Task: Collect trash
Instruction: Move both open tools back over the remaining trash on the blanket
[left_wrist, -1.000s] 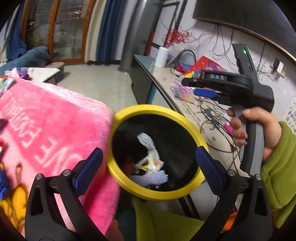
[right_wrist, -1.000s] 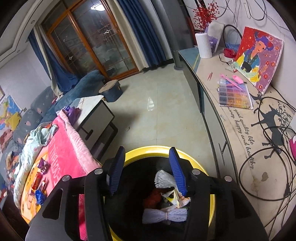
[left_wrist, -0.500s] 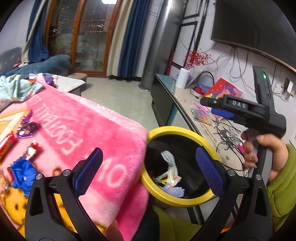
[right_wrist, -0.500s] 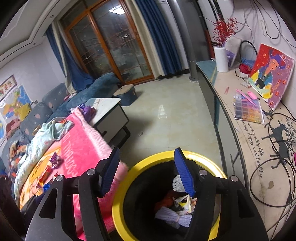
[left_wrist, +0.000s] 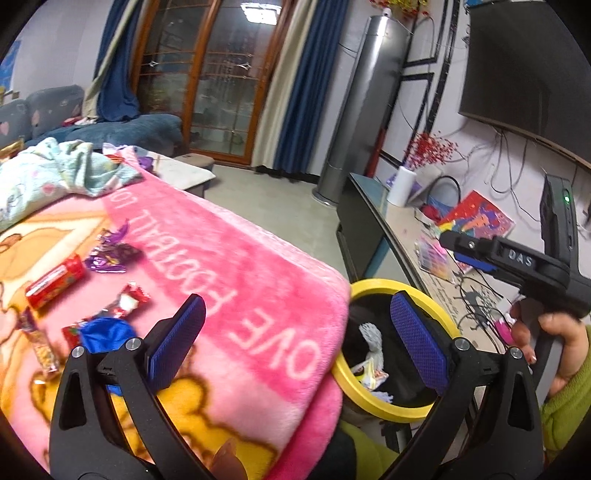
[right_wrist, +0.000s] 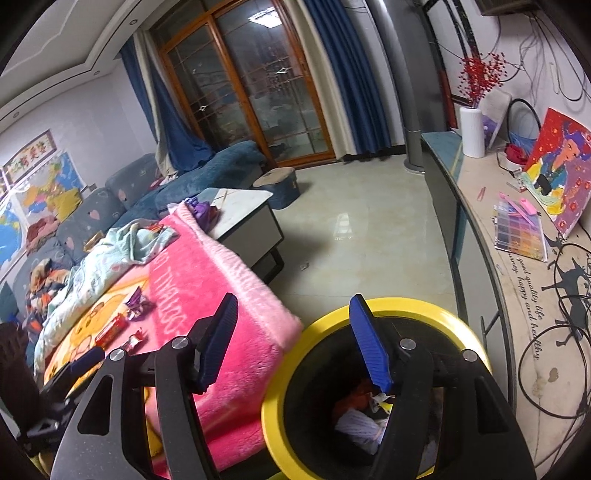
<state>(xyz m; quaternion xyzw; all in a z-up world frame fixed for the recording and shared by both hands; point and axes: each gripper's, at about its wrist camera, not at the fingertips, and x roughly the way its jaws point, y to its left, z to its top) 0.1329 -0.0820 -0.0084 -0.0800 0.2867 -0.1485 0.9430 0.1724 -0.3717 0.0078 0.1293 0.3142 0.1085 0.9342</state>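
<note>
Pink plush blanket (left_wrist: 236, 280) now fills our left view's centre; yellow-rimmed black bin (left_wrist: 402, 410) slid lower right (drop done?). Left gripper (left_wrist: 295, 332) and right gripper (right_wrist: 295, 343) gape, empty, right just widened. Candy wrappers (left_wrist: 110, 254) wait left.

A black bin (left_wrist: 402, 410) with a yellow rim is seen upright beside the pink blanket's (left_wrist: 258, 280) corner, holding white crumpled wrappers (left_wrist: 369, 354). On the blanket, at the bin's nine o'clock, a purple wrapper (left_wrist: 110, 251), a red packet (left_wrist: 55, 282), a red-white wrapper (left_wrist: 125, 301) and a blue scrap (left_wrist: 105, 332) are scattered flat.
</note>
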